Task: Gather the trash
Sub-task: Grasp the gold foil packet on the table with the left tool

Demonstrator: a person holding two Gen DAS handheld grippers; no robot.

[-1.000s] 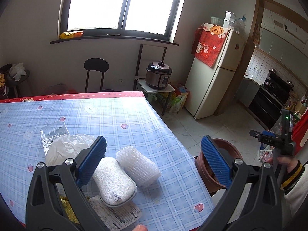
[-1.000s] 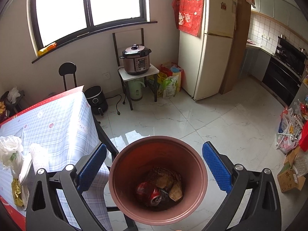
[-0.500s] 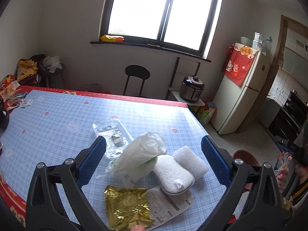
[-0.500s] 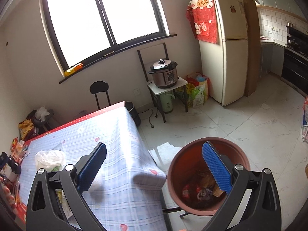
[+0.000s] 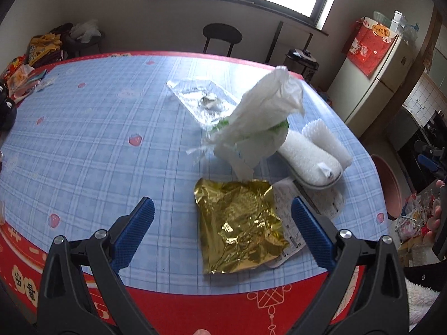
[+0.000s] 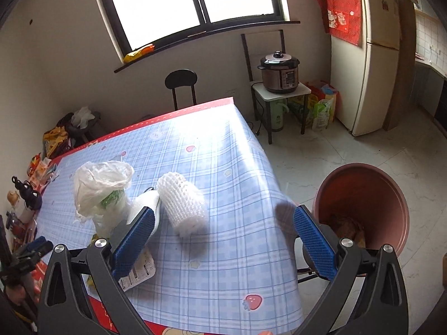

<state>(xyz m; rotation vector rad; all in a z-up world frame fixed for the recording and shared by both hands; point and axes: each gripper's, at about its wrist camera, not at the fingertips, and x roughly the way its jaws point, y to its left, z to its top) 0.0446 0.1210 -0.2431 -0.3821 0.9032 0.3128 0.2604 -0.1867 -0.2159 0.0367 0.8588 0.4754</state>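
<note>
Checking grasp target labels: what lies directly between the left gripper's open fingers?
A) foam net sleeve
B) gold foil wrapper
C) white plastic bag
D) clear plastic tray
B: the gold foil wrapper lies flat on the table between the open left gripper fingers.

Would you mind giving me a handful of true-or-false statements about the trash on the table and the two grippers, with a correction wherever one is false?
1. The left gripper is open and holds nothing. True.
2. The gold foil wrapper is already in the brown bin. False: it lies flat on the checked tablecloth, partly over a printed paper sheet.
3. The white foam net sleeve lies on the table beside the white plastic bag. True.
4. The right gripper is shut on the foam sleeve. False: its jaws are wide apart and empty.
5. The bin stands on the table. False: it sits off the table's edge, with some trash inside.
</note>
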